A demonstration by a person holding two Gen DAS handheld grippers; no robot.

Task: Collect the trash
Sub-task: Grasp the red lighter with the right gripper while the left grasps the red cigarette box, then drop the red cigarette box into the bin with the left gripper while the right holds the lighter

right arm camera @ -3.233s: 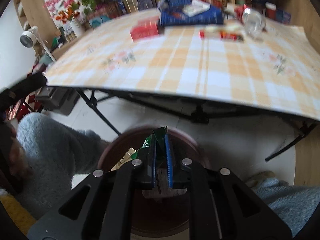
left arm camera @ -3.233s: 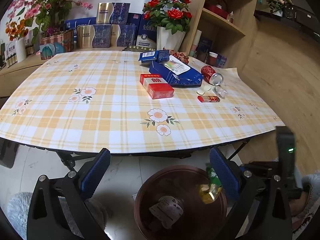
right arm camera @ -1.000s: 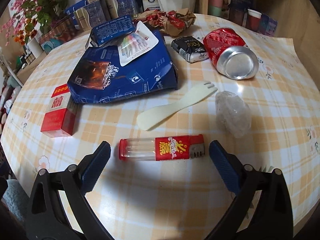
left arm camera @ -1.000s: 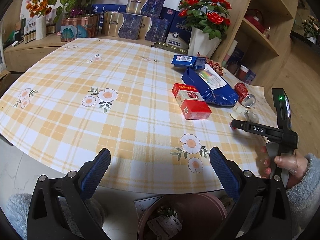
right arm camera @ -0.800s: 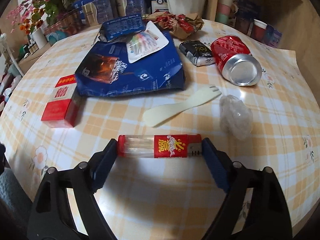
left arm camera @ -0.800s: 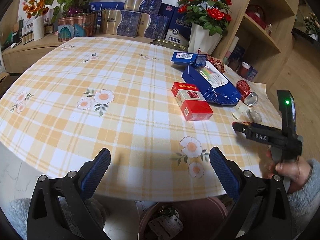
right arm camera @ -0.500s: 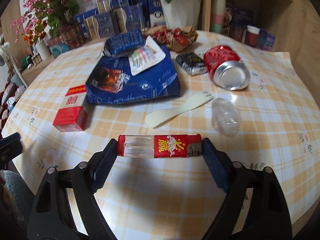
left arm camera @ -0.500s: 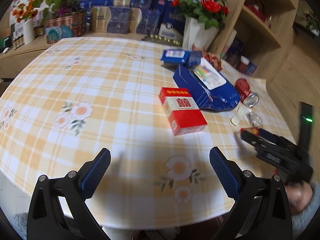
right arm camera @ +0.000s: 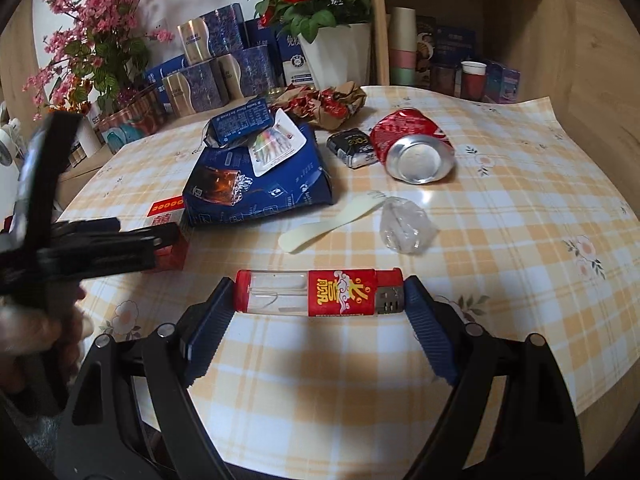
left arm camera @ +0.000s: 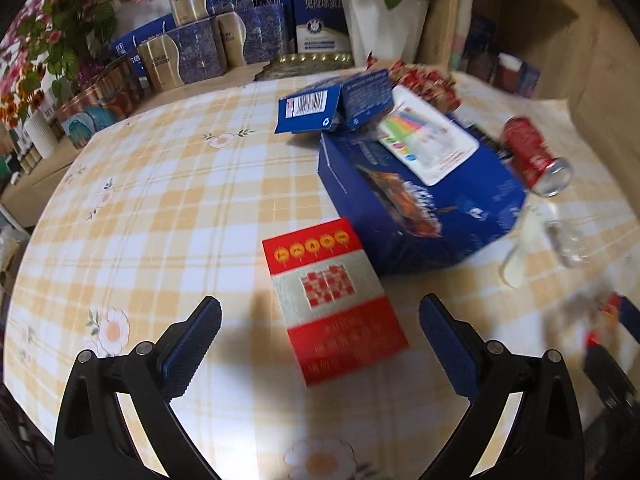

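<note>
Level, right tool [right arm camera: 318, 300] pinches lighter [right arm camera: 318, 293] endwise above table [right arm camera: 520, 216].

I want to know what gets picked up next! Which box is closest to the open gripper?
The red and white box, lying flat just ahead of the left gripper. The big blue box and small barcode box lie farther back.

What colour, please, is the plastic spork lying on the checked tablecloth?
Pale cream plastic spork, clearest in the right wrist view.

Right tongs [right arm camera: 318, 300]: clamped endwise on red lighter [right arm camera: 318, 293]; beyond, spork [right arm camera: 328, 220], crushed can [right arm camera: 414, 150] on table [right arm camera: 520, 240].
</note>
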